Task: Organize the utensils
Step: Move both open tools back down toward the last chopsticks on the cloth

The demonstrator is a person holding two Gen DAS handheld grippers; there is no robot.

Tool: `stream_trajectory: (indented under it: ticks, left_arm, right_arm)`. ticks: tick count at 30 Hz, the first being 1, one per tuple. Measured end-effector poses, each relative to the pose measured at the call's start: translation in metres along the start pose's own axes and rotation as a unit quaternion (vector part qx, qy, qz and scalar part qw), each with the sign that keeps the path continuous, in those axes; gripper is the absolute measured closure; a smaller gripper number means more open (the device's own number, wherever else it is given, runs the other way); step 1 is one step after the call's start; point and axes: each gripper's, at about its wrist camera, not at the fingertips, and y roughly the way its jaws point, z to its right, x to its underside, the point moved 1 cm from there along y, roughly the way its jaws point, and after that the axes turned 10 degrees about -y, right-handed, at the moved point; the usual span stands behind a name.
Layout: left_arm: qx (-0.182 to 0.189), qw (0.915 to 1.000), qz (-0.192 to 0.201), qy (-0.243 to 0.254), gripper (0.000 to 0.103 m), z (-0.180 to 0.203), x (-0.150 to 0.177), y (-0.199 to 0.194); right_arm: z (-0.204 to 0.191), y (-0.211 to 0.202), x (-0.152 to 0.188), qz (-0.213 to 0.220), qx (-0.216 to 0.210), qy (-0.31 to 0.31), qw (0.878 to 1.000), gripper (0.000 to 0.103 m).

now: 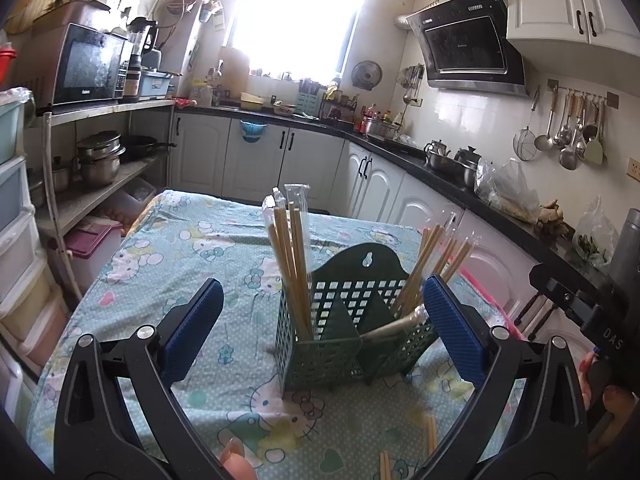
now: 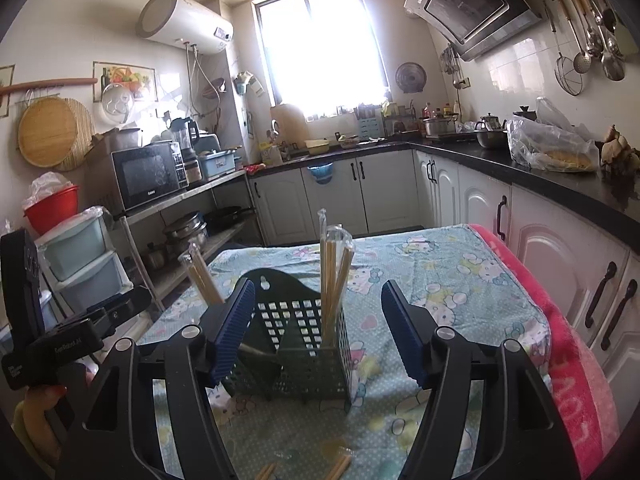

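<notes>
A dark green perforated utensil caddy (image 1: pixel 320 354) stands upright on the table, also in the right wrist view (image 2: pixel 308 368). Wrapped wooden chopsticks (image 1: pixel 290 264) stand in its left compartment, more (image 1: pixel 434 268) in its right one, and a pale wrapped utensil (image 1: pixel 394 326) leans across the middle. In the right wrist view chopsticks (image 2: pixel 334 280) stand in the caddy. Loose chopsticks (image 1: pixel 430 438) lie on the cloth in front, also in the right wrist view (image 2: pixel 340 466). My left gripper (image 1: pixel 322 316) is open and empty around the caddy. My right gripper (image 2: pixel 318 332) is open and empty before it.
The table wears a light-blue cartoon-print cloth (image 1: pixel 192 248) with a red towel (image 2: pixel 576 364) at its right edge. White cabinets under a black counter (image 1: pixel 404 156) run behind and right. A shelf with pots and a microwave (image 1: pixel 90 66) stands left, with plastic drawers (image 1: pixel 16 208).
</notes>
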Motion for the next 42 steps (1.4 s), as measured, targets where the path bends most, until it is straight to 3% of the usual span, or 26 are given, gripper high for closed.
stream_trajectory:
  ticks: [22,42]
  left_arm:
    - [-0.011,0.9993,-0.035,0.011,0.011,-0.001,0.032,-0.003]
    - [-0.014,0.9951,-0.095,0.024,0.011,-0.001,0.073,0.007]
  right_arm:
    - [-0.010,0.000,0.033,-0.056,-0.007,-0.023,0.998,0.039]
    - [-0.003,0.015,0.078,-0.145,-0.011,-0.018,0.989,0.039]
